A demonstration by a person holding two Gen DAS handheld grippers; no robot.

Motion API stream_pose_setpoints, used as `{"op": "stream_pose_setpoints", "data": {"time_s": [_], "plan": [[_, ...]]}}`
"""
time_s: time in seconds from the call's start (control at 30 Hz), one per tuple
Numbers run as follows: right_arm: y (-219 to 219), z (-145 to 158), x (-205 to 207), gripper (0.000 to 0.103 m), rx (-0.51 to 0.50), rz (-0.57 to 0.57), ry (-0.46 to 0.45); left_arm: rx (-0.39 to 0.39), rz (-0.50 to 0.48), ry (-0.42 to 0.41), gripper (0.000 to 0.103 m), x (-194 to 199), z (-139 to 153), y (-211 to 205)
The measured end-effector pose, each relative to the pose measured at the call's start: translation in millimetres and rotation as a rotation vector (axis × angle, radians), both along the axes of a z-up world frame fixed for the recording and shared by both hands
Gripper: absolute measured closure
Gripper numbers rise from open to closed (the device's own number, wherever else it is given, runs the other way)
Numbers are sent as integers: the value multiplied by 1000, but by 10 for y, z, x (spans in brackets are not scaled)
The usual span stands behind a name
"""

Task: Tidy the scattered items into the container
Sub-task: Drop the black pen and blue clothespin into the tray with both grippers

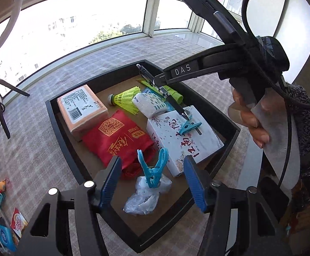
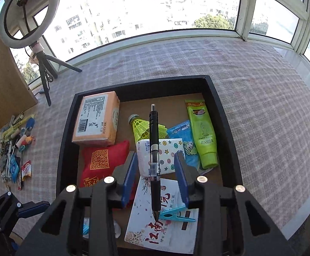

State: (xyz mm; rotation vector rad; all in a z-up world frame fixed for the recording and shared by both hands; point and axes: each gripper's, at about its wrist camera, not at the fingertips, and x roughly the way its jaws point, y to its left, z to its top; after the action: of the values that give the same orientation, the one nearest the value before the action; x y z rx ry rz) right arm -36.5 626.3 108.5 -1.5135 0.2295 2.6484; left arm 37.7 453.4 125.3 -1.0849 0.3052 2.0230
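A black tray [image 2: 223, 115] is seen holding an orange tissue pack [image 2: 97, 119], a red QR-printed pouch [image 2: 103, 160], a yellow shuttlecock [image 2: 142, 128], a green tube [image 2: 204, 136], a white box [image 2: 165, 217] and blue clothespins. A black pen [image 2: 155, 160] is seen between the spread fingers of the right gripper [image 2: 156, 179], pointing at 12 o'clock; whether either finger touches it cannot be told. "DAS" is read on that gripper in the left view. The left gripper [image 1: 152, 181] is held open over a blue clothespin [image 1: 153, 168].
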Motion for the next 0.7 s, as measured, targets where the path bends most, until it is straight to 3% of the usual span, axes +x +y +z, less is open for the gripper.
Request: {"op": "stream_pose_setpoints", "data": {"time_s": [0.03, 0.37, 0.53, 0.7], "plan": [[-28, 21, 17, 33, 3, 5, 21, 4, 5, 4, 21, 2, 8, -18], [-396, 135, -75, 33, -12, 75, 59, 8, 125, 8, 22, -150, 32, -451], [-729, 125, -144, 33, -30, 149, 53, -10, 247, 19, 22, -246, 3, -953], [-1241, 80, -210, 33, -35, 269, 37, -48, 419, 17, 22, -315, -81, -1709]]}}
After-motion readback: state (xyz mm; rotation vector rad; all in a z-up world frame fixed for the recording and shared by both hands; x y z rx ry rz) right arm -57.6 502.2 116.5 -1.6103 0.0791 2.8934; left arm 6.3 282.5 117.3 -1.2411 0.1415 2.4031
